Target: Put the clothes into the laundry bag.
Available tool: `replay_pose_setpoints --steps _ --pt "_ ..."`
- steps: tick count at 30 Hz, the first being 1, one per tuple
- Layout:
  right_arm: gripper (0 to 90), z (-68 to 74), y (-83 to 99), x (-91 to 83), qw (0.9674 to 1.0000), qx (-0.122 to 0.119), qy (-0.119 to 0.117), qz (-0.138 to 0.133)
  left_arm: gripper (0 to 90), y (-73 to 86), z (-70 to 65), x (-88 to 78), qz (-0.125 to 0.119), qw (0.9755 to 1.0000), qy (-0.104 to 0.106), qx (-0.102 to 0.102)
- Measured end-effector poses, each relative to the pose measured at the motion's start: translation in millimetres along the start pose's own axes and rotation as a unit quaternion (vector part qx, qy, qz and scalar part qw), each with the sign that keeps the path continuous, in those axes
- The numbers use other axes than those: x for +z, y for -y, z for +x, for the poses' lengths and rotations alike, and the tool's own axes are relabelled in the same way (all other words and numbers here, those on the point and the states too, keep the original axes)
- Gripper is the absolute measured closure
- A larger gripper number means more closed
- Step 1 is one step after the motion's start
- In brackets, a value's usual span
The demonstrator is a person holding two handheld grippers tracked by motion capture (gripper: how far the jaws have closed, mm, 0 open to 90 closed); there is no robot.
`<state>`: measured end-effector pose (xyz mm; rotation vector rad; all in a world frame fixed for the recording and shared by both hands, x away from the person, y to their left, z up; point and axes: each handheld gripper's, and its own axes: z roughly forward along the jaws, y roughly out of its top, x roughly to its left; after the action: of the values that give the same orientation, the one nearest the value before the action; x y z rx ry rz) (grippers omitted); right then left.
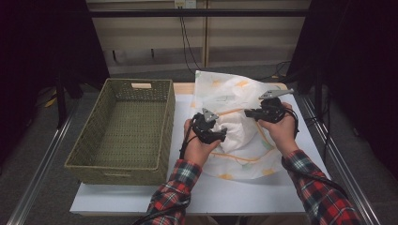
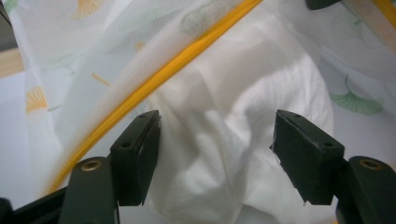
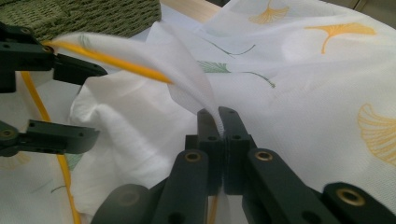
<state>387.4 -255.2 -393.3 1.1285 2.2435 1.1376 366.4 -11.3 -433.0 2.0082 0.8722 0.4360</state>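
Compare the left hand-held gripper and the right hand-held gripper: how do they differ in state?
1. The left hand-held gripper stands open, while the right hand-held gripper is shut.
2. The left one has the white inner fabric between its jaws without pressing it; the right one pinches the leaf-print cover near its yellow trim.
Both point at the same bundle on the table.

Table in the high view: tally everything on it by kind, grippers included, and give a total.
Woven green basket: 1
White mesh bag with yellow trim and ginkgo-leaf print: 1
Plain white cloth bundle inside the bag: 1
Handheld grippers: 2, the left gripper open at the cloth, the right gripper shut on the bag's mesh
Total: 5
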Motion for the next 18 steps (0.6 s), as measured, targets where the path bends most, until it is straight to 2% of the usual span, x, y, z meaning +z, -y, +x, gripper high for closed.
replay_pose_setpoints --steps 2,4,7,11,15,18 --pt "89.1 0.3 -0.7 0.4 1.0000 -0.001 -0.003 0.001 32.5 -0.5 -2.4 -3.0 -0.002 1.0000 0.007 -0.002" --pt "89.1 0.6 -0.8 0.0 1.0000 -0.004 -0.001 0.002 33.2 0.5 -4.6 -4.0 0.004 0.9999 0.011 0.010" --pt "89.1 0.8 -0.2 -0.8 1.0000 -0.002 -0.002 0.003 34.6 3.9 -9.1 -0.8 0.007 0.9997 0.023 0.011" --pt "89.1 1.2 0.1 -1.4 1.0000 -0.002 -0.005 0.002 34.4 10.4 -12.4 6.1 0.022 0.9993 0.027 0.013" --pt "89.1 0.8 0.6 -1.2 1.0000 -0.006 -0.007 0.003 30.3 18.0 -15.8 17.9 0.041 0.9986 0.034 0.010" --pt "89.1 1.2 1.4 -1.0 0.9999 -0.004 -0.008 0.006 25.3 22.4 -18.1 25.8 0.048 0.9981 0.029 0.027"
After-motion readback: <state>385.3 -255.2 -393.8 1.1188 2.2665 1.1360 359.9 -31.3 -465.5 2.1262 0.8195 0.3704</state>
